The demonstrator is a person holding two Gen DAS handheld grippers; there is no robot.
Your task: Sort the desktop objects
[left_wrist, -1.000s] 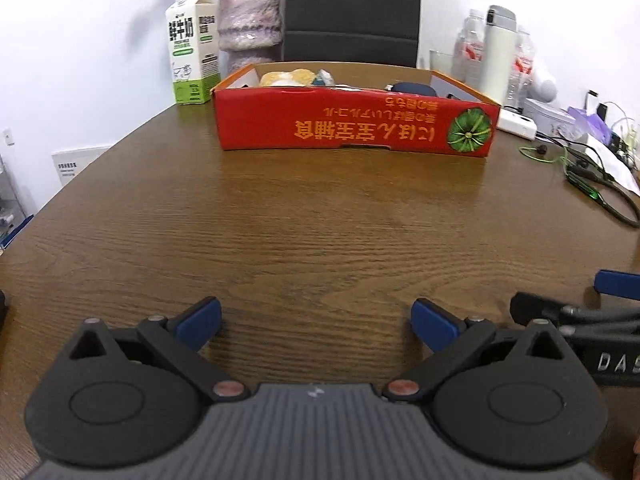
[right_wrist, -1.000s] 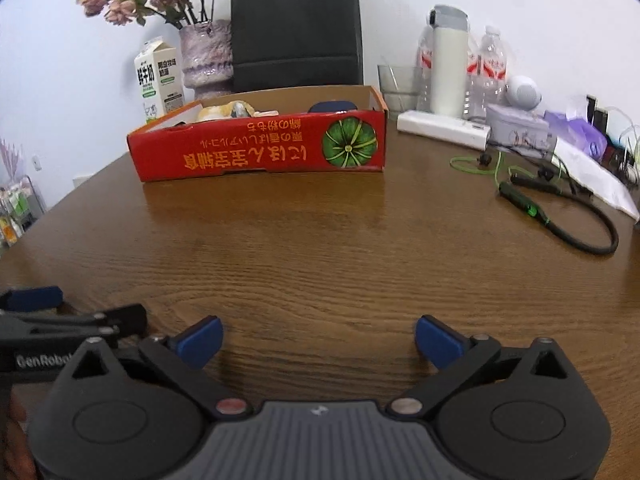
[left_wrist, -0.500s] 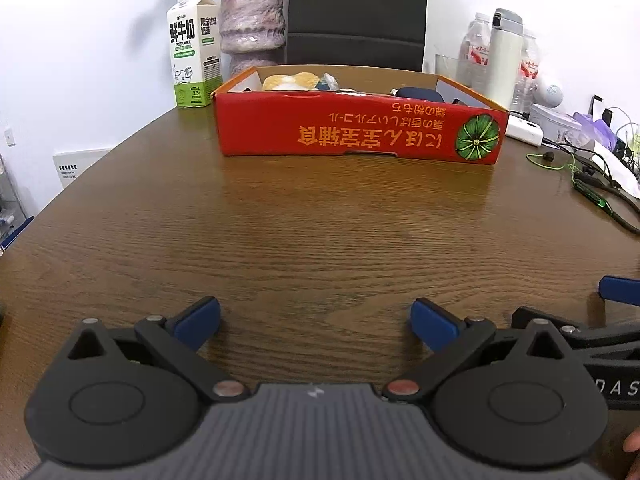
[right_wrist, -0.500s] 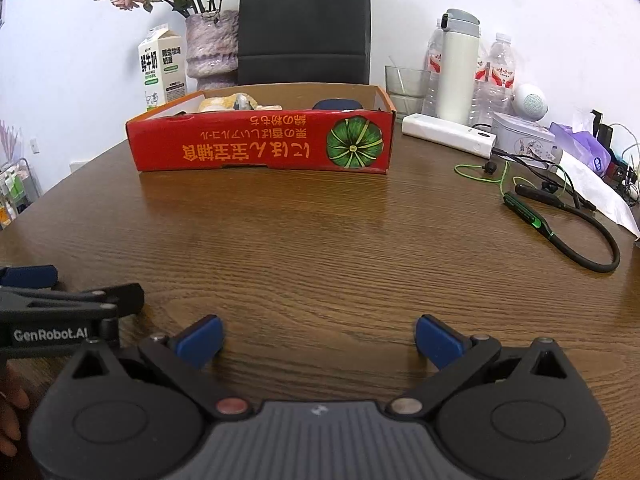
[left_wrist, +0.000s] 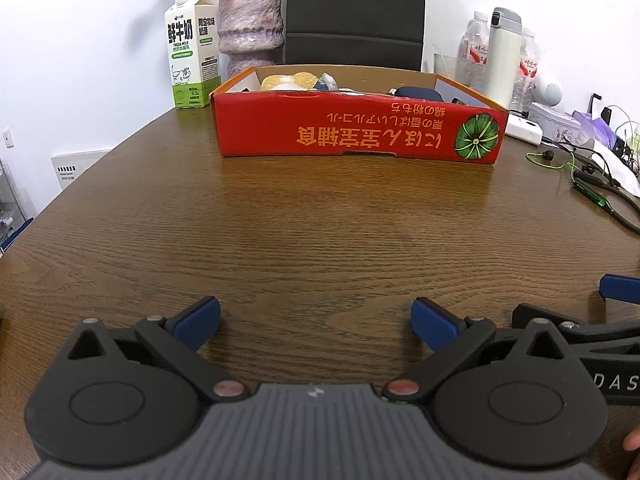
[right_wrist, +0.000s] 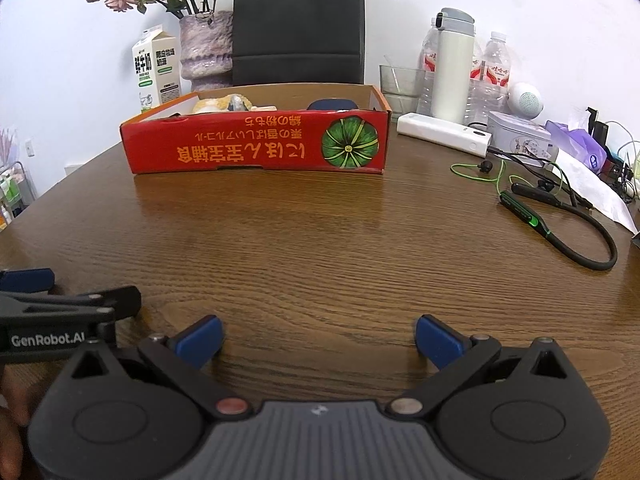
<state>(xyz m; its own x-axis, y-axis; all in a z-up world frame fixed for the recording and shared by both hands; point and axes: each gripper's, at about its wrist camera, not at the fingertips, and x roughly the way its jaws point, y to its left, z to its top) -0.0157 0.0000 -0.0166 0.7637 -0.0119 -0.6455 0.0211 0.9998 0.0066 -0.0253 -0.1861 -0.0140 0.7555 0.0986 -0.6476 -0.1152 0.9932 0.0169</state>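
A red cardboard box [left_wrist: 360, 132] with orange lettering and a green pumpkin picture stands at the far side of the wooden table [left_wrist: 320, 232]; it also shows in the right wrist view [right_wrist: 256, 148]. Inside it lie a yellow-and-white soft thing [left_wrist: 288, 80] and a dark blue object [left_wrist: 416, 94]. My left gripper [left_wrist: 316, 320] is open and empty, low over the near table. My right gripper [right_wrist: 318, 338] is open and empty beside it. Each gripper shows at the edge of the other's view.
A milk carton [left_wrist: 192, 48] and a vase [left_wrist: 252, 20] stand behind the box at the left. A white flask [right_wrist: 454, 68], water bottles [right_wrist: 496, 72], a glass [right_wrist: 400, 82], a white power bank [right_wrist: 444, 134] and neckband earphones [right_wrist: 560, 224] lie at the right.
Both views have tilted slightly, so the box sits a little lower in frame. Both grippers stay open and empty in about the same place.
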